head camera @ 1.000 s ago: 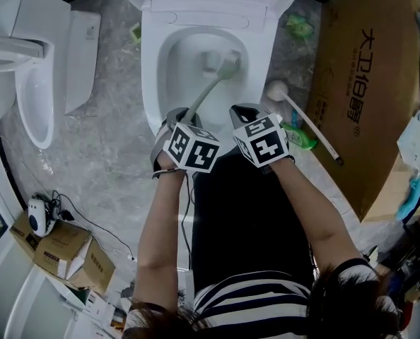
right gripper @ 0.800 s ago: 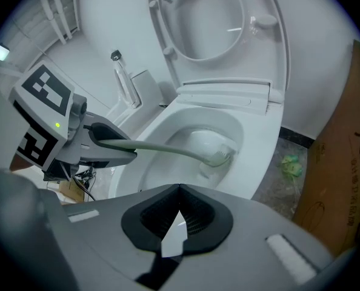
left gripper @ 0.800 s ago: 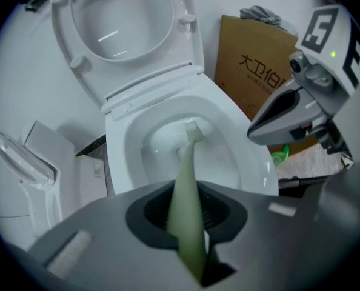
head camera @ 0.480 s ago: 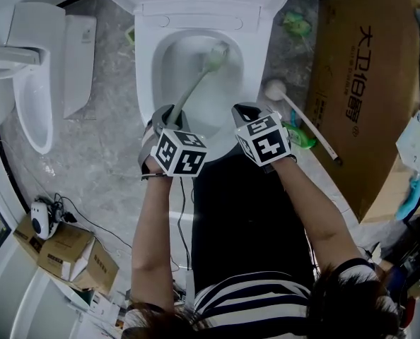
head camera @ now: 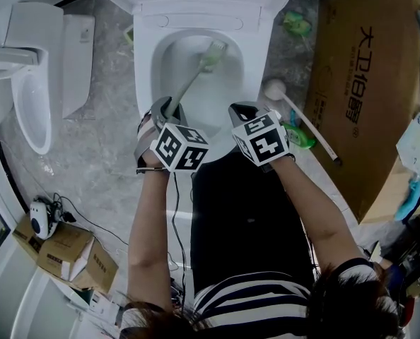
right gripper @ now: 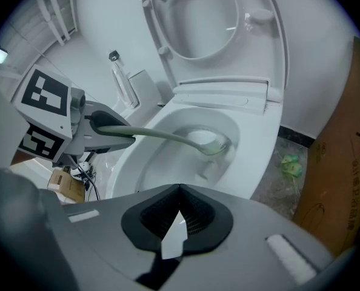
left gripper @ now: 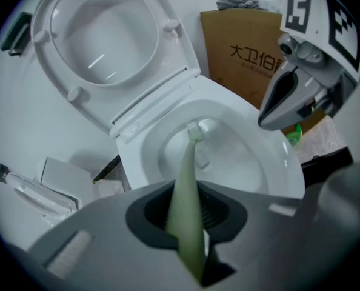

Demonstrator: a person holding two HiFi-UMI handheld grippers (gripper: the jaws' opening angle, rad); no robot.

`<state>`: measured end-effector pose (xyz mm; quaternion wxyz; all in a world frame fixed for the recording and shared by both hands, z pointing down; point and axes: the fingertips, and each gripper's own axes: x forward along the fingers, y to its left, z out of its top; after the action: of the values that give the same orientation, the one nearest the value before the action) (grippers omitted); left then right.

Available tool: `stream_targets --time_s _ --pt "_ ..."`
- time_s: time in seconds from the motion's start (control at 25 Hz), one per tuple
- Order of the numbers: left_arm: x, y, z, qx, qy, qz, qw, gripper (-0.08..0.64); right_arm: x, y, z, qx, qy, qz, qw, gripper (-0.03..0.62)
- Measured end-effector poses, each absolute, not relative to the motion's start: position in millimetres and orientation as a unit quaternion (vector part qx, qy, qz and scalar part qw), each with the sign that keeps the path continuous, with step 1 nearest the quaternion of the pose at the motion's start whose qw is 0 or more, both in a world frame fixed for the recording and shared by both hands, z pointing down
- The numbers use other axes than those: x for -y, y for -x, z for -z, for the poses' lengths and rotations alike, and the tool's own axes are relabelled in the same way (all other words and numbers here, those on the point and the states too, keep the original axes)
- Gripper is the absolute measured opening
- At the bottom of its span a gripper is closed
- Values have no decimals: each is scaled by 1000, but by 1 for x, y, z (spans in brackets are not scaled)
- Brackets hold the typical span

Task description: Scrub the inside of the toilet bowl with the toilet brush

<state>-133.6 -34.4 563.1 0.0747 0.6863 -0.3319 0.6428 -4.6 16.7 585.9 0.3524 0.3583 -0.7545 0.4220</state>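
Note:
The white toilet bowl stands open, its seat and lid raised. A pale green toilet brush reaches into it, the head against the back wall of the bowl. My left gripper is shut on the brush handle over the front rim, left of centre. The right gripper view shows that handle running from the left gripper to the brush head. My right gripper hovers beside it over the front rim, its jaws shut with nothing between them.
A large cardboard box stands on the right. A white long-handled brush and a green item lie on the floor between box and toilet. Another white fixture is on the left, and small boxes with cables are at the lower left.
The left gripper moved left, and the brush head swept from the bowl's middle right toward its back. In the last half second it barely shifted. The right gripper stayed put.

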Motion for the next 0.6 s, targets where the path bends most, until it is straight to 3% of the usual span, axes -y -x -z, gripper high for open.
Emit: stream_targets --time_s 0.6 --pt "48 197 -553 392 -624 -670 84 0 -14 24 -584 759 -348 -414 361 -3"
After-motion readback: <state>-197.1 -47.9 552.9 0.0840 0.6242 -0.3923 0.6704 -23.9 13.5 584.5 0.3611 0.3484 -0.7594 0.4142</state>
